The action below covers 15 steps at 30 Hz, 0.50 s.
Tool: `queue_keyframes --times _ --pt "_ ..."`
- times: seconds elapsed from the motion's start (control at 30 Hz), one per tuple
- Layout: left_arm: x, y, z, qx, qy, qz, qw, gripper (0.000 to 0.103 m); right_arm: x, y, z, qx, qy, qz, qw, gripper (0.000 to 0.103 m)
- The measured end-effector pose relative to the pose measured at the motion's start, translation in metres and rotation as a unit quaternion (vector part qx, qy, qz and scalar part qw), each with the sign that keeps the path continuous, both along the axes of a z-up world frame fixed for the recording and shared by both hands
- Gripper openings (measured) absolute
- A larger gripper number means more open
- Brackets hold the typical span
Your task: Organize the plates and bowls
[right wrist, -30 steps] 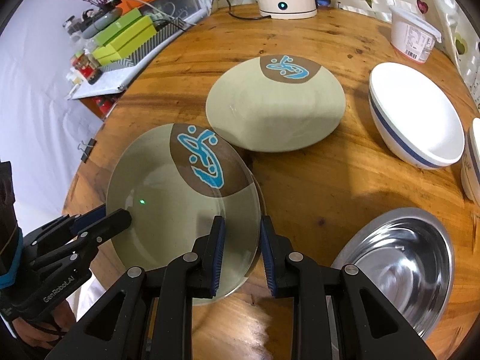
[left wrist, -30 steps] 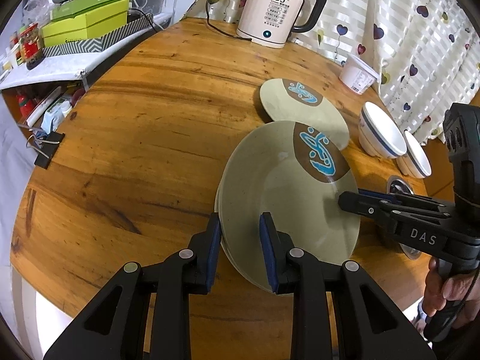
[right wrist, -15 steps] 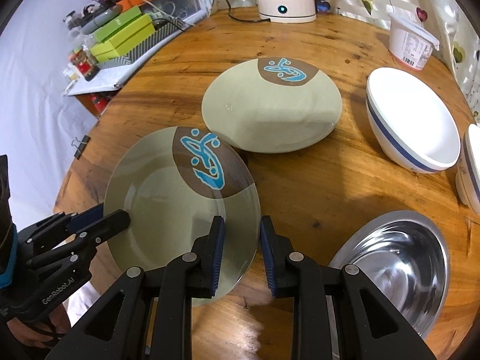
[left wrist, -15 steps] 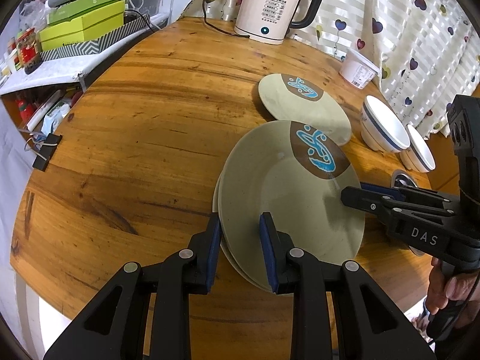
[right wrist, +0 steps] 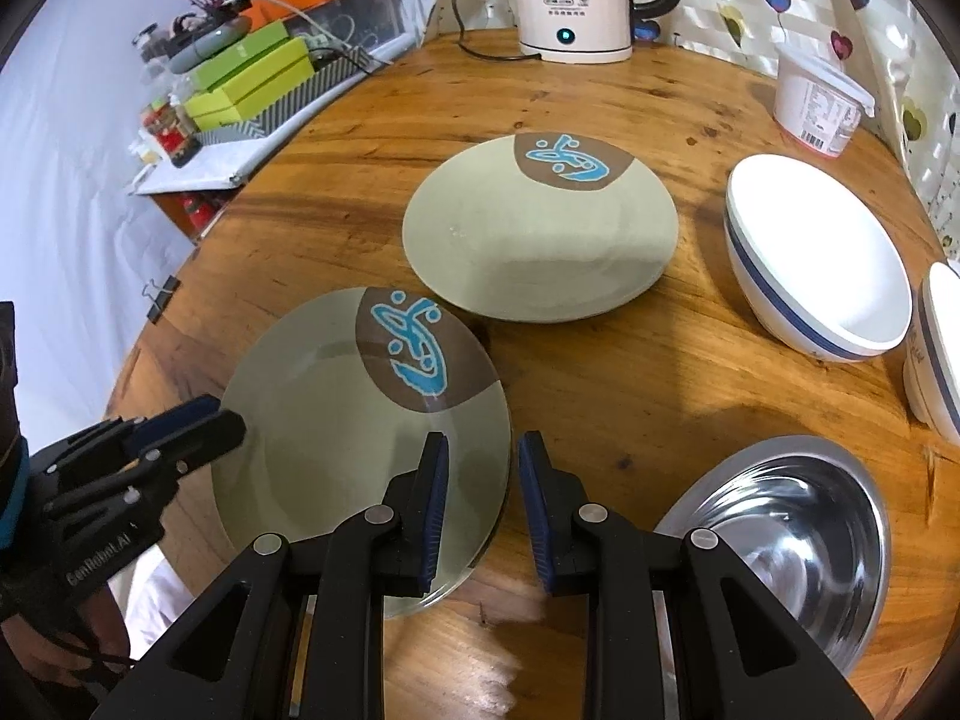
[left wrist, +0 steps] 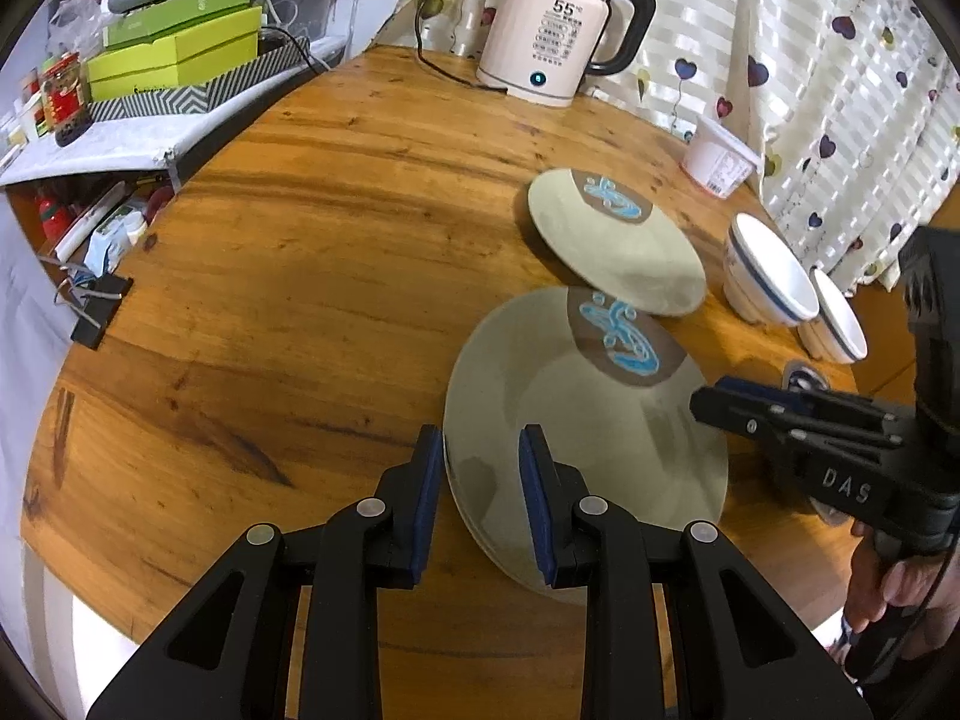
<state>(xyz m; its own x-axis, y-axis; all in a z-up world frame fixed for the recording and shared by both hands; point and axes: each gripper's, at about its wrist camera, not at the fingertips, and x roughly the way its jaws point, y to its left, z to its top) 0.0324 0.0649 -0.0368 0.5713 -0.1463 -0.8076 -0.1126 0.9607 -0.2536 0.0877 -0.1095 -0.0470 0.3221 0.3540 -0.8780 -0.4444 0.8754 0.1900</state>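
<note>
A beige plate with a brown patch and blue motif is held between both grippers, just above the wooden table. My left gripper is shut on its left rim. On the opposite rim, my right gripper is shut. Under the near edge a second rim shows. A matching plate lies behind it on the table. Two white bowls with a blue band stand at the right.
A steel bowl sits at the near right beside my right gripper. A kettle with its cord and a white tub stand at the back by the curtain. Boxes and clutter fill a shelf off the table's left edge.
In the left wrist view the held plate looks a little flatter and lower. Both grippers keep their hold on its rim.
</note>
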Motion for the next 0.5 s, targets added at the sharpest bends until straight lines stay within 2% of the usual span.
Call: queue_keyframes --times 0.37,0.5 --pt "0.0075 0.0013 -0.0019 -0.005 -0.005 -0.007 0.9999 0.027 0.0004 -0.0011 -0.0048 0.009 0.01 0.001 1.0 0.022" --pt "0.0092 0.0053 -0.0083 -0.005 0.01 0.006 0.9999 0.027 0.0006 -0.001 -0.0051 0.008 0.011 0.001 1.0 0.022"
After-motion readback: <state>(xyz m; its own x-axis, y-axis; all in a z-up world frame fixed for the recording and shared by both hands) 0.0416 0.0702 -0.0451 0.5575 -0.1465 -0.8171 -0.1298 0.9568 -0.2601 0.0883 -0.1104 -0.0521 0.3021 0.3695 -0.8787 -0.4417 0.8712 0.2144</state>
